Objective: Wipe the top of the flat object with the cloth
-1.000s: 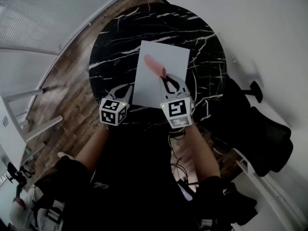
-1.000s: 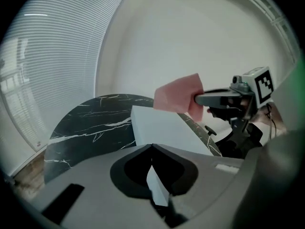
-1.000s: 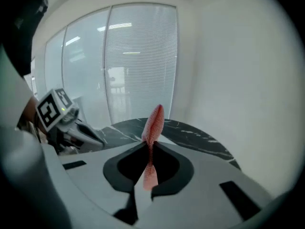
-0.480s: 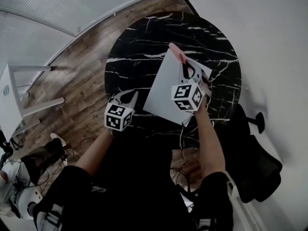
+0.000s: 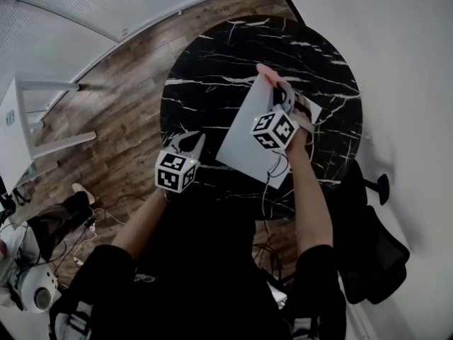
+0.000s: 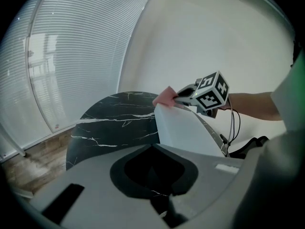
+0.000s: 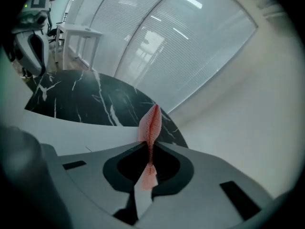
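Note:
A white flat board (image 5: 244,144) lies on the round black marble table (image 5: 205,69). My right gripper (image 5: 281,89) is shut on a pink cloth (image 5: 267,71), which sits at the board's far edge. In the right gripper view the cloth (image 7: 151,120) stands up between the jaws of the right gripper (image 7: 148,144), over the board (image 7: 71,128). My left gripper (image 5: 198,137) hovers at the table's near left, beside the board, shut on nothing. Past the left gripper (image 6: 153,146), its own view shows the board (image 6: 183,130) and the cloth (image 6: 165,97).
A black office chair (image 5: 375,253) stands at the right, close to the white wall. White furniture legs (image 5: 42,119) stand on the wood floor (image 5: 120,119) at the left. Cables hang below the right gripper. Curved frosted glass panels lie beyond the table (image 7: 86,99).
My right gripper has carried the cloth from the middle of the board to its far edge. The left gripper has stayed near the table's front left. The head view has shifted.

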Action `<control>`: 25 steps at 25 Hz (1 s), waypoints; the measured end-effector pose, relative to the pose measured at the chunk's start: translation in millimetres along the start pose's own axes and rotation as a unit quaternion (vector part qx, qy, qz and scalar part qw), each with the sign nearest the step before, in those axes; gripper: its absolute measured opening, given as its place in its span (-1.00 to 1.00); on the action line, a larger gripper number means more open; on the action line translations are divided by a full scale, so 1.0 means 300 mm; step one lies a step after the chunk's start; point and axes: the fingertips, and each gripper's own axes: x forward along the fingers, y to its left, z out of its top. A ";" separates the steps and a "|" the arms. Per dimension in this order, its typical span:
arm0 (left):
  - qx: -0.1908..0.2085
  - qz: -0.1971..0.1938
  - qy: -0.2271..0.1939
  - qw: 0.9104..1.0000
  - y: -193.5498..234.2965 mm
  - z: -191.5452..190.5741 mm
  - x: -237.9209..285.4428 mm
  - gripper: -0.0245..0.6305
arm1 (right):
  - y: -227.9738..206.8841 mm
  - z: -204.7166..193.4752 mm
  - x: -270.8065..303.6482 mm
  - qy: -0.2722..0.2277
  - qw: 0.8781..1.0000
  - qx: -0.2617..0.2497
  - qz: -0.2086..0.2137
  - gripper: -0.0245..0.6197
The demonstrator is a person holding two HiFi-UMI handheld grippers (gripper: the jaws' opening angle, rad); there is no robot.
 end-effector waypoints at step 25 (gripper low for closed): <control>0.018 -0.015 0.008 1.000 -0.032 -0.006 0.021 -0.93 | 0.223 -0.064 0.032 0.041 0.993 -0.025 0.109 -0.89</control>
